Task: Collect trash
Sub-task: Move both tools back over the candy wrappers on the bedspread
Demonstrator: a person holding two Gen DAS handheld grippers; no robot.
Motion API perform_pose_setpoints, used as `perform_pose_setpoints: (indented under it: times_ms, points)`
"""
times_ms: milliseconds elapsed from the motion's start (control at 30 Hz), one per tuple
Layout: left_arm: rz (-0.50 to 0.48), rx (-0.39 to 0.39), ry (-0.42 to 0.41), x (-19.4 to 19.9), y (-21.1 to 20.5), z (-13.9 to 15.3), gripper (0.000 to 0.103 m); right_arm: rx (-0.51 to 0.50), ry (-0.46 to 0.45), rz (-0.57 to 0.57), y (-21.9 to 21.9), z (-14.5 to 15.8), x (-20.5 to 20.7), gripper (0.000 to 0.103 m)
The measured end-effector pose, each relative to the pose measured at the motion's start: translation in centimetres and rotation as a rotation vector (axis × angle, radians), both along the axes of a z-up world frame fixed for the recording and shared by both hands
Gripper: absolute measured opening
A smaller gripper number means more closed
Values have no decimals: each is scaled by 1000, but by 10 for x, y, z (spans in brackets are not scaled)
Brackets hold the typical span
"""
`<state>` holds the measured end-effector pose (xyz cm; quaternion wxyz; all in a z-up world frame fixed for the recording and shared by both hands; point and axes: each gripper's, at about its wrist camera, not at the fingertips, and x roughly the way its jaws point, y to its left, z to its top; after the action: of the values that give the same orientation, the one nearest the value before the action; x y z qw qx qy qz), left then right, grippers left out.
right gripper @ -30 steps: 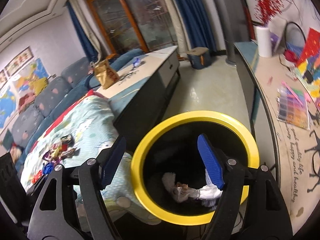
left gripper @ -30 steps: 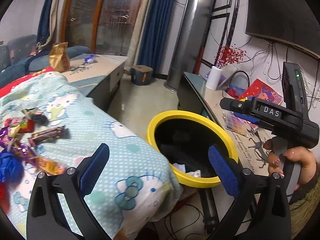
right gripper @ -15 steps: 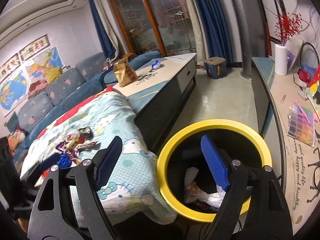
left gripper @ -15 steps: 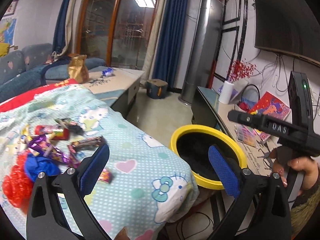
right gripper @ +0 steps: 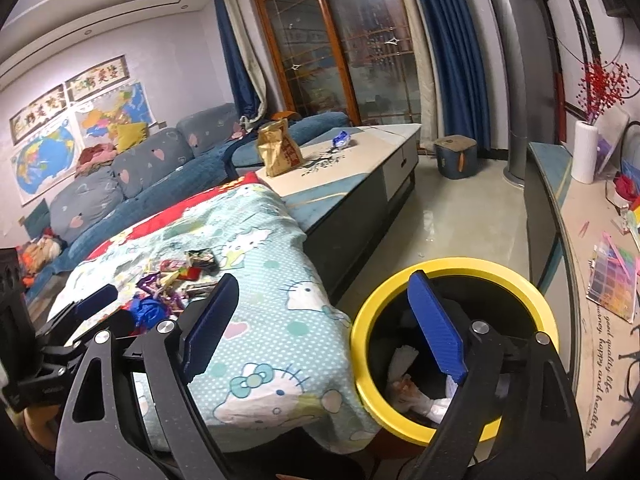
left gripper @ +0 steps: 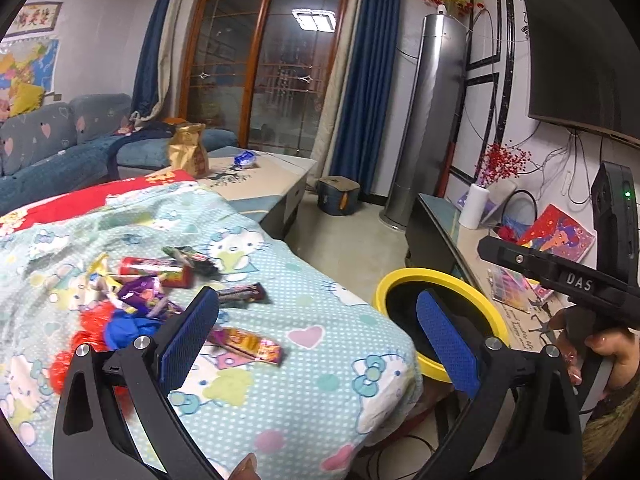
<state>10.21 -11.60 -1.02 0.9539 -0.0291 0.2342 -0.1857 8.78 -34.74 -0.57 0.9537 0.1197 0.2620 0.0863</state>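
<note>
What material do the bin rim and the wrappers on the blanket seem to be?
The yellow bin rim looks like smooth moulded plastic, with an even colour and a soft sheen. The candy wrappers look like thin foil or glossy film, crinkled and reflective. The blanket is printed cloth, matte and wrinkled.

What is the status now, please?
Left gripper open, empty. Right gripper open, empty, jaws just widened. Wrappers lie on blanket; bin beside it. Nothing blocking.

Wrappers on blanket; bin right of blanket; crumpled paper in bin.
</note>
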Motion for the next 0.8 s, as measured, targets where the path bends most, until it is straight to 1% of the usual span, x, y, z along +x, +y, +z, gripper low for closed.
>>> perform_pose_setpoints:
  times_ms: [367, 800]
  points:
    - [97, -25, -12, 0, 42, 7, 96, -20, -3, 79, 30, 3, -1, 79]
    - [197, -28, -21, -7, 84, 11, 96, -54, 7, 197, 75, -1, -4, 79]
